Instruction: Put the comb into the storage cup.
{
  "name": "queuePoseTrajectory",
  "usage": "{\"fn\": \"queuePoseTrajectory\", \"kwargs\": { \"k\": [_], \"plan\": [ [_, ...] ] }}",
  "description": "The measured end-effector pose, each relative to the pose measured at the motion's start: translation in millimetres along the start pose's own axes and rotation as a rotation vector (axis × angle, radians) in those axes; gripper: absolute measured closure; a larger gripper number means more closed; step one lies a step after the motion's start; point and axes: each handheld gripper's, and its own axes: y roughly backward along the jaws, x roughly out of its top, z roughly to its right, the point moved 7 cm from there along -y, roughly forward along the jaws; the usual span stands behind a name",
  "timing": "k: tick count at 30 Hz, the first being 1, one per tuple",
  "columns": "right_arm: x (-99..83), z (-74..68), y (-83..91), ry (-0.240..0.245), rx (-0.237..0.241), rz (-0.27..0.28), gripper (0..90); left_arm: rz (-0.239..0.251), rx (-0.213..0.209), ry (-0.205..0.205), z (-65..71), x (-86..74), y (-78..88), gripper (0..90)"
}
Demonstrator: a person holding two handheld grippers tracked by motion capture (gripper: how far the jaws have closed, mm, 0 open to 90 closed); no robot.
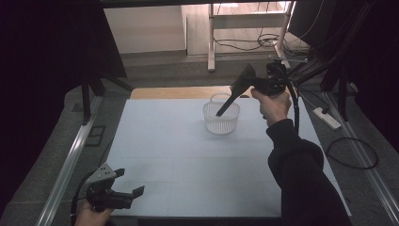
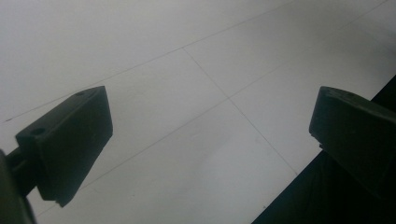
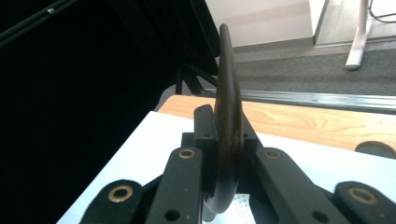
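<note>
One dark, flat, curved utensil (image 1: 229,101), seemingly wooden, sits clamped in my right gripper (image 1: 254,84), its long end slanting down into the white perforated plastic basket (image 1: 221,120) near the far middle of the pale blue-white table (image 1: 188,160). In the right gripper view I see the utensil (image 3: 229,107) edge-on, thin and bowed, squeezed between the closed jaws. Behind the basket runs a light wooden strip (image 1: 179,92), then grey floor with cables. My left gripper (image 1: 127,183) rests at the table's near left corner, jaws spread wide over bare surface (image 2: 196,93) crossed by thin seams.
</note>
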Motion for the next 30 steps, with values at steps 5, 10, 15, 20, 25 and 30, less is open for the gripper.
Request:
{"fn": "queuePoseTrajectory", "kwargs": {
  "k": [5,10,15,20,25,30],
  "plan": [
    [-1.4,7.4,-9.1,-0.006,-0.020,-0.001,84.6,-0.016,0.004,0.003,-0.3,-0.4,-1.9,0.5],
    [-3.8,10.9,-18.5,-0.004,-0.033,-0.006,84.6,-0.033,0.007,-0.003,0.1,-0.7,-3.4,0.6],
    [-6.4,13.1,-25.2,0.004,-0.049,-0.007,84.6,-0.036,0.004,0.000,-0.3,-1.0,-3.4,0.7],
    [-9.8,15.0,-29.9,0.008,-0.058,-0.010,84.6,-0.034,0.004,0.000,-0.3,-1.0,-3.3,0.8],
    [-17.5,18.1,-34.7,0.007,-0.059,-0.017,84.6,-0.033,0.003,0.002,-0.9,-1.0,-2.7,0.8],
    [-28.0,23.5,-39.3,0.004,-0.067,-0.031,84.6,-0.029,0.001,0.006,-0.8,-0.9,-2.8,0.8]
  ]
}}
